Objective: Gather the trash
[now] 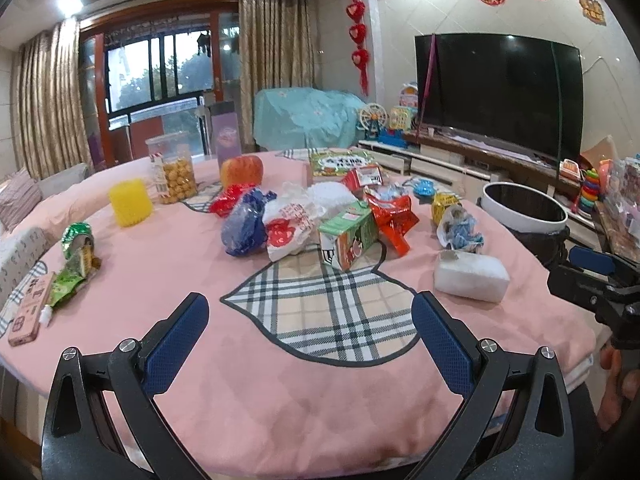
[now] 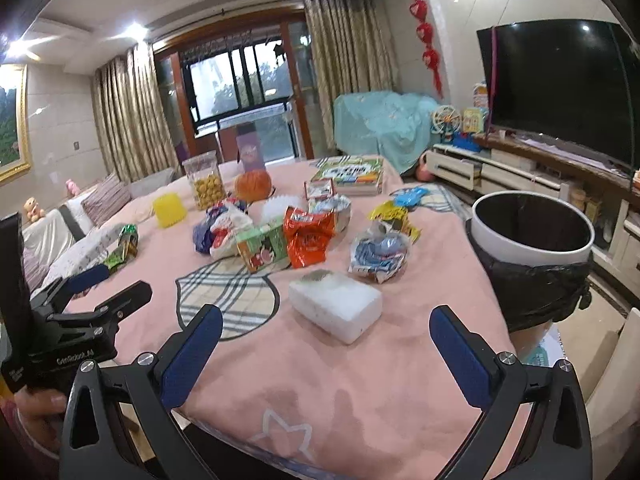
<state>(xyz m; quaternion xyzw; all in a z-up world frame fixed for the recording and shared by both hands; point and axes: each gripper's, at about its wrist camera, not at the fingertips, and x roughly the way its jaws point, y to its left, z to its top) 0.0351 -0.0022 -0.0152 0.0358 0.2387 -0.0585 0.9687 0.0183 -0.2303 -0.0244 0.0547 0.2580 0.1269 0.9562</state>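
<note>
I hold both tongs over the near edge of the desk (image 1: 192, 264) and neither has anything in it: the left tongs (image 1: 310, 322) are spread wide over the plaid patch of the pink cloth, and the right tongs (image 2: 326, 338) are spread just as wide, with the white foam block (image 2: 335, 305) lying just ahead of them. The trash sits in a loose heap at mid-desk — a green carton (image 1: 349, 237), a red wrapper (image 1: 392, 216), a blue crumpled bag (image 1: 244, 226), a white printed bag (image 1: 290, 226) — with a blue-and-white crumpled packet (image 2: 378, 254) nearer the bin side. The bin (image 2: 530, 236), white-rimmed with a black liner, stands just off the desk's right edge, mouth open. My worry is the foam block: it looks light and crumbly, so I judge a hard squeeze could crush it or shoot it out sideways toward the edge. The wrappers overlap, so grabbing one may drag its neighbours along. Things that are not trash stand close behind the heap, the apple (image 1: 242, 170), the jar of yellow snacks (image 1: 176, 178) and the yellow cup (image 1: 131, 202), and a long reach could knock them. The two tongs are also near each other, so crossing paths risks a clash. The open room is the bare cloth in front of the heap; on the right, the desk edge and the bin rim leave little margin for a swing.
</note>
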